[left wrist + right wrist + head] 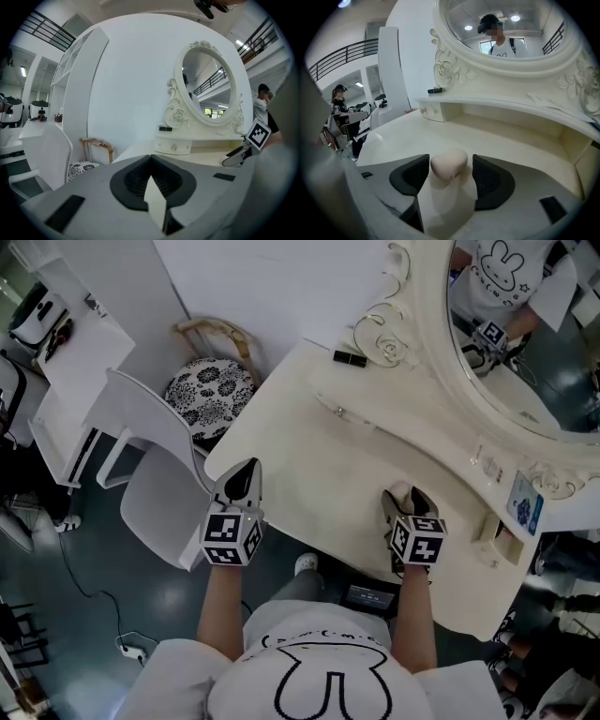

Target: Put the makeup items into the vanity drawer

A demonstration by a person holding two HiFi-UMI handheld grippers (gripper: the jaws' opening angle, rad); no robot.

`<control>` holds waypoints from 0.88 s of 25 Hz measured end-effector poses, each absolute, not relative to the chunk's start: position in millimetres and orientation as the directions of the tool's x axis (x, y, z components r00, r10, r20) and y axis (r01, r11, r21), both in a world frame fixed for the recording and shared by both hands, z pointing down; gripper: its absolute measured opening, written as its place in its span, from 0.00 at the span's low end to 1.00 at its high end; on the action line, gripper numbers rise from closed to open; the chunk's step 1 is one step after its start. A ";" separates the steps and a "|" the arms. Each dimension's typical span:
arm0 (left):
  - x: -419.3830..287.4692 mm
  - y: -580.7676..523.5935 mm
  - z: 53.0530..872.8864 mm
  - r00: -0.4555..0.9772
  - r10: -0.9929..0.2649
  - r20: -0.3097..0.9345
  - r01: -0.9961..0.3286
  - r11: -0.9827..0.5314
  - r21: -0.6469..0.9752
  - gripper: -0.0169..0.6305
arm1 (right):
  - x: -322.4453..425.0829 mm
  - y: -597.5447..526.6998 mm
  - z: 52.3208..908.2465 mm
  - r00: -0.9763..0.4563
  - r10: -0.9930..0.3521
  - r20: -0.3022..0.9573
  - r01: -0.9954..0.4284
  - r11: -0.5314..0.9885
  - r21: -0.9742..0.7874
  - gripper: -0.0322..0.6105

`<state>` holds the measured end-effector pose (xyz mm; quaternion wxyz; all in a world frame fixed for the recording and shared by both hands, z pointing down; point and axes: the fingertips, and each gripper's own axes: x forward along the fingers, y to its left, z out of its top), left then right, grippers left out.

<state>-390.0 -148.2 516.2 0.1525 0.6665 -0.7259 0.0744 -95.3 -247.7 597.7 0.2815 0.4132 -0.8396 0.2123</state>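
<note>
Makeup sponge (450, 168) sits on the surface (497, 136) before the mirror (511, 28), between my right tool's (448, 159) wide-open jaws, neither pad pressing it. My left tool (150, 158), closed and empty, lies farther from the mirror.

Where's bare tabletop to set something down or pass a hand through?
Free: the wide vanity top between the left tool and right tool, back to the raised shelf. Crowded: at the right tool, where a sponge sits between its open jaws, and the shelf's left end, with a small black item.
</note>
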 end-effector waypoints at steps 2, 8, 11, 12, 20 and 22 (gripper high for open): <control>-388.8 -149.7 519.4 -0.058 -0.943 0.328 -0.991 0.093 0.093 0.07 | -95.0 -247.3 601.8 -0.500 -0.570 0.652 -0.814 0.566 -0.129 0.46; -387.1 -151.4 525.0 -0.049 -0.938 0.342 -0.992 0.085 0.093 0.07 | -94.5 -246.3 604.7 -0.493 -0.565 0.662 -0.804 0.586 -0.098 0.43; -384.6 -152.7 524.2 -0.039 -0.939 0.341 -0.993 0.074 0.090 0.07 | -94.0 -244.8 603.8 -0.499 -0.562 0.660 -0.804 0.585 -0.110 0.42; -383.3 -153.0 523.5 -0.035 -0.940 0.340 -0.994 0.069 0.090 0.07 | -93.9 -243.8 603.3 -0.500 -0.560 0.661 -0.802 0.586 -0.110 0.42; -371.5 -158.4 507.7 -0.012 -0.949 0.315 -0.995 0.042 0.091 0.07 | -86.8 -241.5 583.1 -0.511 -0.567 0.646 -0.792 0.604 -0.096 0.42; -366.4 -159.5 503.2 -0.007 -0.951 0.308 -0.995 0.036 0.090 0.07 | -83.0 -242.8 576.1 -0.514 -0.575 0.636 -0.792 0.604 -0.093 0.42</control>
